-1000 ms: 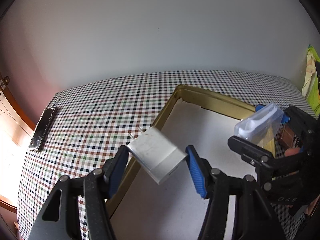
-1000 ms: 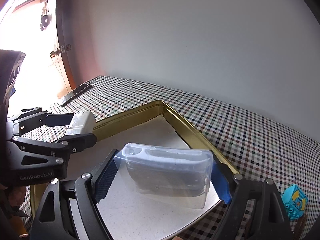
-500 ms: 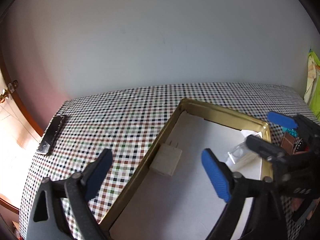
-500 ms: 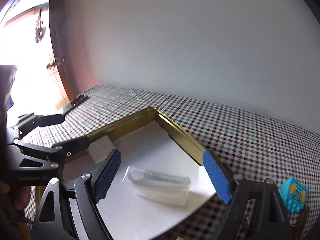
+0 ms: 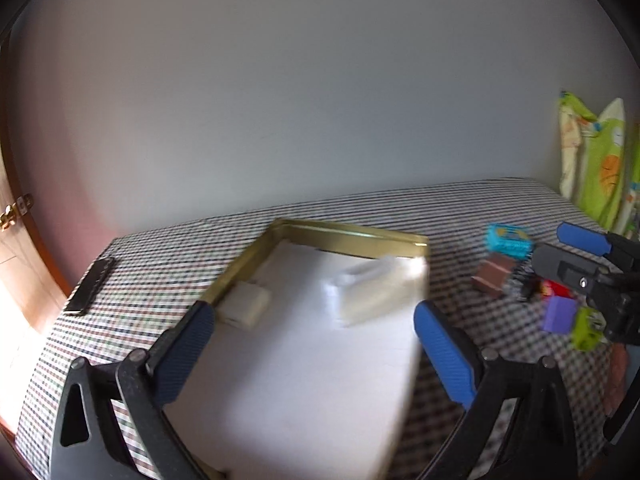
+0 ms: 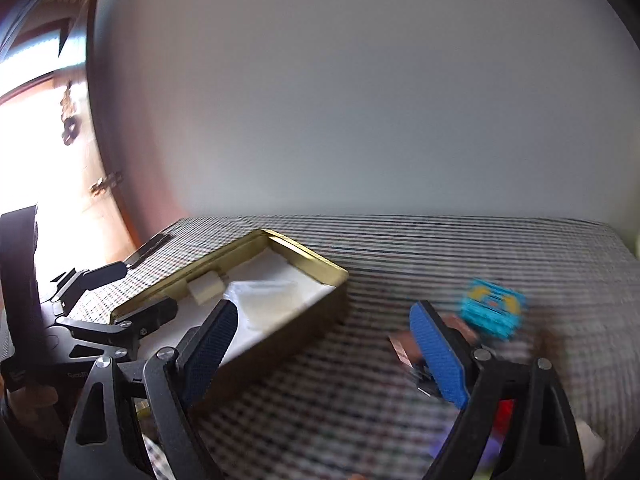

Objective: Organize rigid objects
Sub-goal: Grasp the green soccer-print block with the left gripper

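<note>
A white charger (image 5: 246, 306) lies in the gold-rimmed tray (image 5: 344, 236) by its left wall, and a clear plastic case (image 5: 372, 292) lies beside it. My left gripper (image 5: 316, 344) hovers over the tray's white floor, its jaws opening with nothing between them. In the right wrist view my right gripper (image 6: 324, 344) is over the checkered cloth just right of the tray (image 6: 288, 332), jaws also opening and empty. A cyan block (image 6: 490, 312) and a brown block (image 6: 404, 346) sit close to its right finger.
Loose toys lie on the cloth right of the tray: cyan block (image 5: 508, 240), brown block (image 5: 494, 276), purple block (image 5: 560, 314), green block (image 5: 586, 322). A dark flat bar (image 5: 90, 286) rests near the table's left edge. A white wall stands behind the table.
Both grippers opened and let go: the charger and the clear case now lie in the tray. Both grippers drew back, and the views swung right towards the toys.
</note>
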`<state>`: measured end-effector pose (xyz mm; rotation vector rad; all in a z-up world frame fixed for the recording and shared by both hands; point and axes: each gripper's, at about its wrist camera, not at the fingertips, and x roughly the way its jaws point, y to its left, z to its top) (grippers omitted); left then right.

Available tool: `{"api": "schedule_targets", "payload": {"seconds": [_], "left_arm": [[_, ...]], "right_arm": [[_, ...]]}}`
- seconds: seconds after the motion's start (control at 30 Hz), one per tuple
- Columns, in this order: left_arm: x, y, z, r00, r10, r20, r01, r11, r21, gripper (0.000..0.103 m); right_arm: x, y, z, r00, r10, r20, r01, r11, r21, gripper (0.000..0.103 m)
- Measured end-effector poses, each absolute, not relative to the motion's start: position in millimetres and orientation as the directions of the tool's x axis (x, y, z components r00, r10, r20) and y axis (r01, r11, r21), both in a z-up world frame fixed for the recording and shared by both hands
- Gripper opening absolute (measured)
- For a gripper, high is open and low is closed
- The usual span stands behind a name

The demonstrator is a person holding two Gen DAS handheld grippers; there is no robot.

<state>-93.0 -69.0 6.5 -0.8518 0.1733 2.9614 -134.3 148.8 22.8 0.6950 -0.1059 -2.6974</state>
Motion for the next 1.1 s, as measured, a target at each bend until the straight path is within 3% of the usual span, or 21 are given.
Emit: {"api": "schedule_targets", "payload": {"seconds": [0.2, 0.47, 0.87, 1.1], "left_arm": [[-71, -18, -1, -0.838, 0.114, -0.534, -0.176, -0.982, 0.065, 0.103], [-63, 59, -18, -0.791, 0.196, -0.58, -0.293, -0.953, 0.078, 0.103], [-53, 118, -29, -0.725, 0.292, -0.624, -0.401, -0.916, 0.037, 0.102], [-44, 142, -29, -0.701, 0.341, -0.626, -0.467, -0.883, 0.041, 0.094]], "right_arm": [[-92, 205, 10, -0.886, -0.183, -0.427, 0.142, -0.982, 0.126, 0.09], [-69, 265, -15, -0.888, 0.021, -0.46, -0.072, -0.993, 0.094, 0.09], [-39, 310, -42, -0.857, 0.094, -0.506, -0.173, -0.979, 0.111, 0.09], [-31, 324, -53, -0.846, 0.093, -0.526, -0.187, -0.974, 0.128, 0.09]]}}
